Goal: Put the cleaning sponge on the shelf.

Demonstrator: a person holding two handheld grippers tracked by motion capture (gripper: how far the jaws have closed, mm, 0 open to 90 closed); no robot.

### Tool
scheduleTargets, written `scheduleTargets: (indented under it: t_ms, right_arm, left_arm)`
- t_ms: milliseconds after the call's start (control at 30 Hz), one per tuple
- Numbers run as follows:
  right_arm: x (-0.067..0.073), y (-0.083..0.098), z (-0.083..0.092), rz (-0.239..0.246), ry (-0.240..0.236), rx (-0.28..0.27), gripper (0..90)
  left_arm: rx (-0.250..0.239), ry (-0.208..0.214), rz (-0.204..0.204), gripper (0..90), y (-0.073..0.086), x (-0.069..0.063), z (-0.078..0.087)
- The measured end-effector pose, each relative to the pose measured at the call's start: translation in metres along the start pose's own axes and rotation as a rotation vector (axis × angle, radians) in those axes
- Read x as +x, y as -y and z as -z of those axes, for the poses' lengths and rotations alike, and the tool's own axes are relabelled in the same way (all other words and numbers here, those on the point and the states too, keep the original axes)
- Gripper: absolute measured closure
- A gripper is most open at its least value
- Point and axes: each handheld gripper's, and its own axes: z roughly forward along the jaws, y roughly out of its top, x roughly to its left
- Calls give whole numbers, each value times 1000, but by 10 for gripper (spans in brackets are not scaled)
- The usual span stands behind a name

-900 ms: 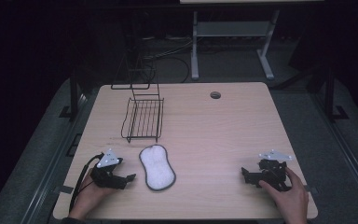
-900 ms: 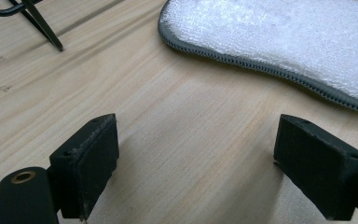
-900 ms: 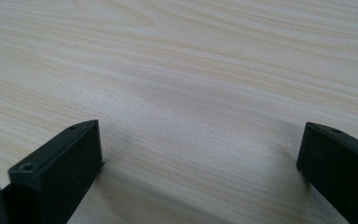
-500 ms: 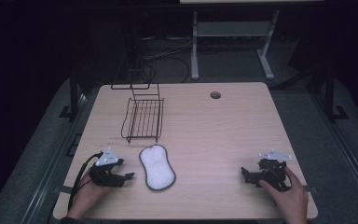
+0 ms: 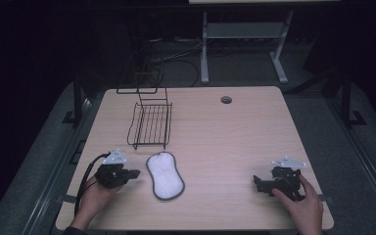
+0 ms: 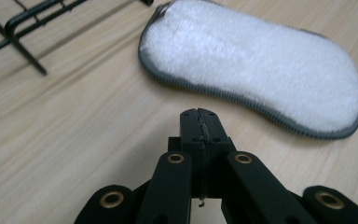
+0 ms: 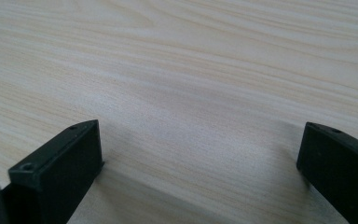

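A white fluffy pad with a grey edge (image 5: 165, 175) lies flat on the wooden table (image 5: 225, 142), just in front of a black wire rack (image 5: 150, 125). My left gripper (image 5: 133, 174) rests on the table close to the pad's left side, jaws pressed together with nothing between them. In the left gripper view the shut tips (image 6: 199, 116) point at the pad (image 6: 256, 60), a short way from its grey rim. My right gripper (image 5: 257, 183) rests at the front right, held by a hand. In the right gripper view its jaws stand wide apart over bare wood (image 7: 200, 93).
The wire rack has a tall frame (image 5: 142, 73) rising at its far end, near the table's back left. A round cable hole (image 5: 226, 100) sits near the back edge. A white stand (image 5: 245, 39) is on the dark floor behind.
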Motion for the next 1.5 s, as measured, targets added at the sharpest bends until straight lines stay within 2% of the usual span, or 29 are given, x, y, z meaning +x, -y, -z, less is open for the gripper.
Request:
scheduleTargets:
  t_ms: [67, 100, 200, 300, 567, 900, 1000, 1233, 1400, 1433, 1500]
  right_arm:
    - [0, 0, 0, 0, 0, 0, 0]
    - [0, 0, 0, 3, -2, -1, 0]
    - [0, 0, 0, 5, -3, -1, 0]
    - [0, 0, 0, 5, -3, 0, 0]
    - [0, -1, -1, 4, -2, -2, 0]
    - [0, -1, -1, 4, -2, -2, 0]
    - [0, -1, -1, 4, -1, -2, 0]
    - [0, -1, -1, 4, -1, -2, 0]
    - [0, -1, -1, 4, -1, -2, 0]
    - [0, -1, -1, 4, -1, -2, 0]
    - [0, -1, -1, 4, -1, -2, 0]
  left_arm:
    - [4, 8, -8, 899, -3, 0, -1]
    - [-10, 26, 9, 898, -5, 1, -3]
    - [-2, 26, 1, 898, -7, 2, -4]
    - [-21, 37, 8, 898, -13, 3, -3]
    - [-31, 53, -29, 899, -34, 4, -11]
    - [-33, 66, -58, 899, -54, 4, -25]
    - [-24, 69, -75, 899, -59, 5, -32]
    - [-10, 78, -87, 899, -69, 7, -49]
    - [26, 78, -86, 899, -68, 7, -60]
    - [52, 71, -94, 899, -66, 7, -63]
    - [49, 73, -86, 899, -66, 7, -64]
